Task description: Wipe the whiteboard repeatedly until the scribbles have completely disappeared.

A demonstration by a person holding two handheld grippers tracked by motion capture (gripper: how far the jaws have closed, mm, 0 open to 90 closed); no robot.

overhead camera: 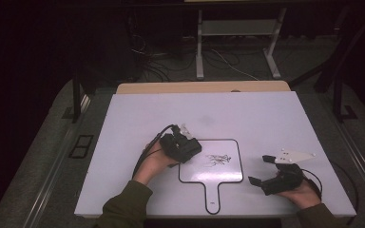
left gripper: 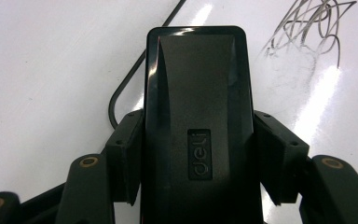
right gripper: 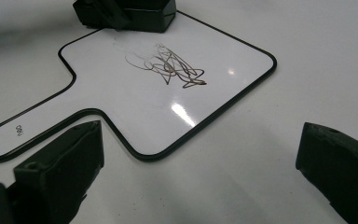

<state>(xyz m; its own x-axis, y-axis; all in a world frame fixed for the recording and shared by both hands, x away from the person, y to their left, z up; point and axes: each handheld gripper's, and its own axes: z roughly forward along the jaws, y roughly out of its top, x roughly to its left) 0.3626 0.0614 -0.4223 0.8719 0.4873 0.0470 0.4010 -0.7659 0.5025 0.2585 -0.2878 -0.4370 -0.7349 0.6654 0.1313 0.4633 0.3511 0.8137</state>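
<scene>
Fingers of left gripper [left gripper: 196, 154] clamped on black eraser [left gripper: 198, 116], resting at whiteboard paddle's [right gripper: 121, 116] upper-left corner, centre frame on tabletop [overhead camera: 266, 118]; scribble [right gripper: 168, 65] unwiped, erasing judged not begun; right gripper [right gripper: 200, 163] wide open, empty

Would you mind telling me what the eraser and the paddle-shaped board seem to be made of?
Eraser: probably hard black plastic, semi-gloss, with moulded edges and an embossed logo. Board: a glossy white wipe-clean surface showing bright glare spots, with a thin black rim; its core cannot be told.
</scene>
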